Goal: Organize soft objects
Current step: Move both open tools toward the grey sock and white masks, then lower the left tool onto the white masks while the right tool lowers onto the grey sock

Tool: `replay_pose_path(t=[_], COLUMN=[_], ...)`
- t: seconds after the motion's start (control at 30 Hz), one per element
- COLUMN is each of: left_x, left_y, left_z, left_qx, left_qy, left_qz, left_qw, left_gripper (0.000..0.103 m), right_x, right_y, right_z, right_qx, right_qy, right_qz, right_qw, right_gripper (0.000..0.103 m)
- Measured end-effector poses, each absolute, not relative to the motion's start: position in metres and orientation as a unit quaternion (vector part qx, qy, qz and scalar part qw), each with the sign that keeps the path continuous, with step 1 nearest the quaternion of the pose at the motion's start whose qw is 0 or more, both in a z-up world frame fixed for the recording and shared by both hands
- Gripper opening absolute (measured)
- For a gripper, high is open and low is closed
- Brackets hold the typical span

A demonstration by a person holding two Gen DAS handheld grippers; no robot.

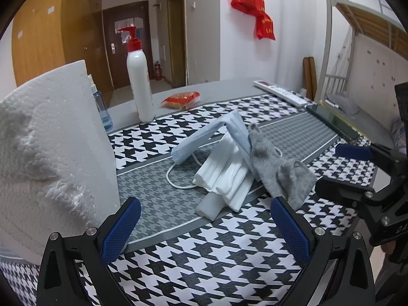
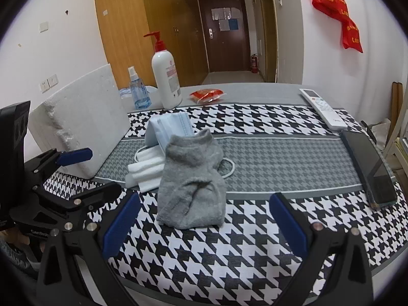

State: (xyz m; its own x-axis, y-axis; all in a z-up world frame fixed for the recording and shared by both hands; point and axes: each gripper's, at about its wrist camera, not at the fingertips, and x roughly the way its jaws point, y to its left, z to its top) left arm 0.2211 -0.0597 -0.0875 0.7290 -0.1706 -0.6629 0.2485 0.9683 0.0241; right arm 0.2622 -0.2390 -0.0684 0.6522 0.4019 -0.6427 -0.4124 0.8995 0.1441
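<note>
A pile of soft things lies mid-table: a grey sock (image 1: 278,168) (image 2: 191,178), a blue face mask (image 1: 219,132) (image 2: 170,127) and white folded foam sheets (image 1: 224,178) (image 2: 145,170). The sock drapes over the mask and the sheets. My left gripper (image 1: 205,227) is open just in front of the pile, holding nothing. My right gripper (image 2: 202,224) is open too, with the sock just beyond its fingertips. Each gripper appears in the other's view, the right gripper (image 1: 339,165) at the right edge and the left gripper (image 2: 89,170) at the left edge.
A white foam block (image 1: 51,153) (image 2: 79,125) stands on the left. At the back stand a pump bottle (image 1: 139,76) (image 2: 167,76), a blue spray bottle (image 2: 137,91) and a red packet (image 1: 182,99) (image 2: 207,94). A remote (image 2: 322,108) and a phone (image 2: 369,165) lie on the right.
</note>
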Motion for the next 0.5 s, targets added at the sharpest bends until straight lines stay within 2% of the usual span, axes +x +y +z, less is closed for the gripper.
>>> replay_pose_path(t=[0.3, 0.43, 0.5], left_x=[0.235, 0.244, 0.248], left_y=[-0.057, -0.058, -0.057], left_z=[-0.093, -0.099, -0.101], left_qx=[0.075, 0.099, 0.094], left_qy=[0.368, 0.384, 0.395], left_qz=[-0.142, -0.155, -0.162], left_qw=[0.916, 0.905, 0.899], left_gripper=[0.102, 0.095, 0.094], right_x=[0.269, 0.270, 0.270], right_y=[-0.237, -0.234, -0.234], right_z=[-0.079, -0.081, -0.082], right_qx=[-0.014, -0.017, -0.018], right_qy=[0.367, 0.369, 0.369], right_qz=[0.219, 0.218, 0.220], right_qw=[0.904, 0.903, 0.903], right_gripper=[0.102, 0.102, 0.102])
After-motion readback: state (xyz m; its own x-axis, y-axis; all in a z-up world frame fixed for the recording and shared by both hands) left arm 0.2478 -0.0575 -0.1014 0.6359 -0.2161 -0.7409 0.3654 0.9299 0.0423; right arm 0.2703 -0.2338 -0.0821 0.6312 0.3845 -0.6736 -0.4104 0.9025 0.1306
